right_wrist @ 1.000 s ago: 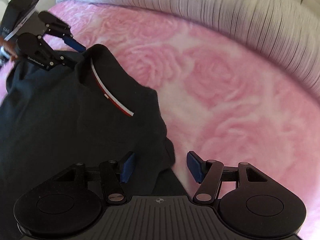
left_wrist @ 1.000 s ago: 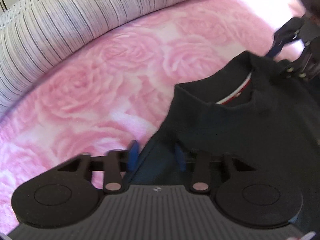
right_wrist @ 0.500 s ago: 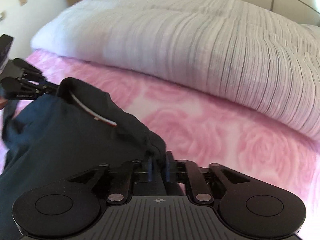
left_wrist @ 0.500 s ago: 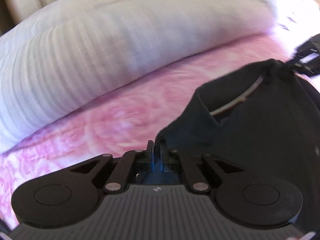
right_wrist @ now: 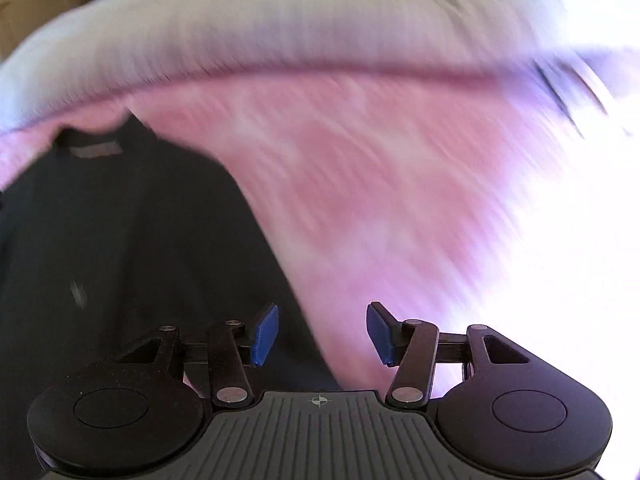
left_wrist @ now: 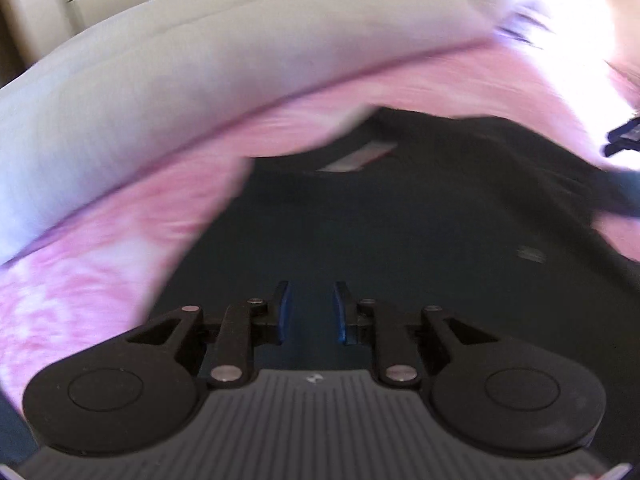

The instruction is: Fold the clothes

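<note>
A dark navy shirt [left_wrist: 400, 232] lies spread flat on the pink rose-patterned bedspread [left_wrist: 100, 280], collar with a pale neck label [left_wrist: 356, 158] at the far end. My left gripper [left_wrist: 310, 310] hovers over the shirt's near part, fingers open with nothing between them. In the right wrist view the shirt [right_wrist: 120, 240] fills the left half, and my right gripper [right_wrist: 322, 330] is open over the shirt's right edge and the bedspread [right_wrist: 380, 200]. The right gripper also shows at the far right of the left wrist view [left_wrist: 624, 136]. Both views are motion-blurred.
A large white striped pillow or rolled duvet [left_wrist: 180, 60] runs along the far side of the bed; it also shows in the right wrist view [right_wrist: 300, 20]. Bright glare washes out the bed at the right [right_wrist: 560, 280].
Half a second ago both grippers were shut on the shirt's shoulders and held it up. Now both are open and pulled back, and the shirt lies flat on the bed.
</note>
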Available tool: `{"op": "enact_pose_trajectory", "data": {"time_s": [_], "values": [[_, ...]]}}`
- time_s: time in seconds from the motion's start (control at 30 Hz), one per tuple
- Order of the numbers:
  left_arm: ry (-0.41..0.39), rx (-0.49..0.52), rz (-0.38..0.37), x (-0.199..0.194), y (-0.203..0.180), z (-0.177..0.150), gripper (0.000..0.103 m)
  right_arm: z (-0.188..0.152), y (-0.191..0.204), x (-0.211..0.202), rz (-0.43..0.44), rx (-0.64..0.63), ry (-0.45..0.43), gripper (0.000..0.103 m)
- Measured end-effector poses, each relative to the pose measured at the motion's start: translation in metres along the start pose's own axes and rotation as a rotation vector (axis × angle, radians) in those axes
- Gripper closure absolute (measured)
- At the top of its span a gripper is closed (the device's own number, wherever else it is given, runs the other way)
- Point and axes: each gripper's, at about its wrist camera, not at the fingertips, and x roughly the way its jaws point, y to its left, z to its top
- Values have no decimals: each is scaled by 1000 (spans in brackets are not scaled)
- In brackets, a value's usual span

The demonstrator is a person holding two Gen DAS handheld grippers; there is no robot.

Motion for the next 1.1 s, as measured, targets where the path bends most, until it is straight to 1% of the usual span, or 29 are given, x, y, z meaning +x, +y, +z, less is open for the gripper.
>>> {"op": "enact_pose_trajectory", "data": {"time_s": [0.03, 0.13, 0.2, 0.23, 0.3, 0.33, 0.4, 0.47, 0.53, 0.6, 0.67, 0.77, 0.83, 0.87, 0.9, 0.93, 0.97, 1.03, 1.1], "values": [[1, 18, -39, 0, -21, 1, 82, -16, -12, -8, -17, 23, 24, 50], [-14, 110, -138, 5, -89, 10, 82, -51, -36, -37, -48, 45, 44, 50], [-38, 183, -193, 14, -131, 23, 81, -65, -47, -47, -51, 27, 47, 50], [-60, 232, -218, 20, -151, 33, 78, -71, -52, -52, -52, 17, 49, 50], [-91, 314, -234, 33, -184, 52, 74, -80, -59, -57, -73, -49, 56, 50], [-101, 343, -247, 42, -196, 64, 74, -85, -63, -59, -92, -79, 61, 50], [-98, 382, -269, 61, -220, 87, 74, -98, -78, -62, -124, -125, 78, 50], [-88, 432, -287, 80, -236, 102, 74, -109, -99, -65, -128, -111, 91, 50], [-64, 511, -291, 96, -251, 113, 75, -117, -125, -69, -136, -69, 93, 50], [-9, 590, -292, 112, -262, 121, 75, -121, -149, -67, -136, -21, 91, 50], [43, 651, -301, 120, -269, 122, 75, -122, -169, -62, -113, 18, 94, 50], [97, 716, -315, 127, -274, 120, 84, -119, -192, -50, -57, 42, 110, 50], [117, 746, -324, 128, -278, 116, 96, -116, -199, -42, 14, 45, 129, 50], [124, 759, -329, 129, -280, 114, 97, -115, -202, -38, 50, 47, 138, 51], [123, 769, -328, 129, -281, 112, 99, -114, -206, -34, 86, 49, 147, 73], [114, 774, -323, 127, -281, 112, 99, -113, -206, -35, 105, 39, 150, 92], [107, 769, -320, 126, -281, 114, 99, -111, -206, -36, 123, 28, 153, 93], [47, 756, -301, 112, -278, 121, 100, -108, -199, -51, 106, -31, 103, 94], [-64, 716, -286, 87, -270, 133, 100, -103, -190, -83, 38, -119, -16, 94]]}}
